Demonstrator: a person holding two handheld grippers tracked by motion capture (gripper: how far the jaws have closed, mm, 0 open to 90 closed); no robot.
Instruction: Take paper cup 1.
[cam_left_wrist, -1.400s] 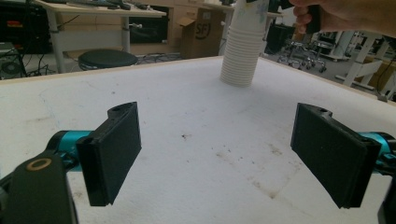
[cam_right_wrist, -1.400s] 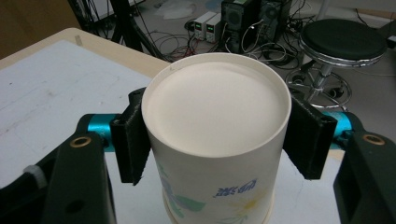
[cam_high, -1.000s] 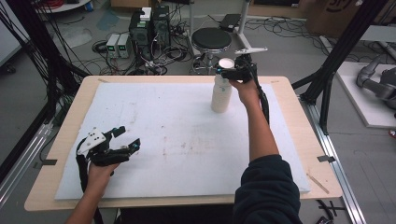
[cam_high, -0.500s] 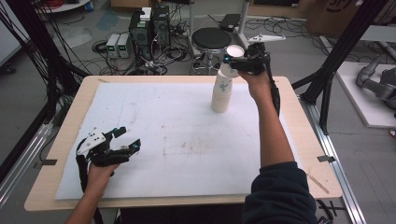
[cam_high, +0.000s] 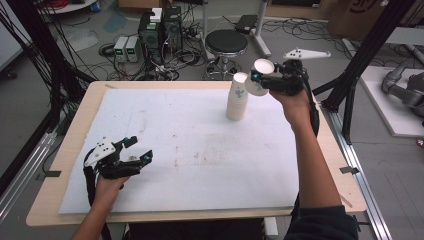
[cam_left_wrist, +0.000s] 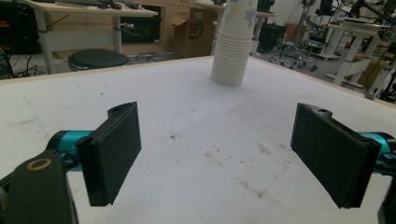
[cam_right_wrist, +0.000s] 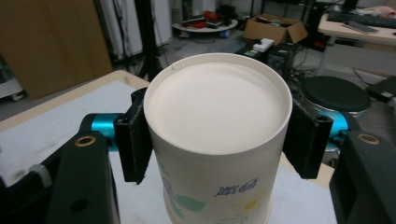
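since a second ago the right hand-held gripper (cam_high: 261, 79) has lifted a single paper cup (cam_high: 260, 77) off the top of the stack of cups (cam_high: 238, 97) and carried it up and toward 2 o'clock of the stack; half a second ago the cup was just above the stack, and now it hangs clear of it, tipped on its side with its open mouth facing the high camera. the left hand-held gripper (cam_high: 135, 156) has stayed where it was.

in the right gripper view the two black jaws press on opposite sides of the paper cup (cam_right_wrist: 217, 135) just under its rim, pinching it. the cup is white inside, with blue lettering and a pale flower print on its outer wall.

the stack of cups stands upright on the white mat (cam_high: 175, 145) that covers the bench (cam_high: 75, 125), at about 1 o'clock from the mat's middle and near its far edge. in the left gripper view the stack (cam_left_wrist: 233, 46) stands at 12 o'clock, well beyond the jaws, and shows many nested rims.

the left hand-held gripper (cam_left_wrist: 217, 154) sits at about 8 o'clock on the mat, near the front edge, held in the person's left hand (cam_high: 107, 182). its jaws are spread wide with nothing between them, just the stained mat below.

the person's right forearm (cam_high: 310, 160) reaches from the front edge at 5 o'clock up to the raised gripper. beyond the bench a round black stool (cam_high: 226, 42) stands on the floor.
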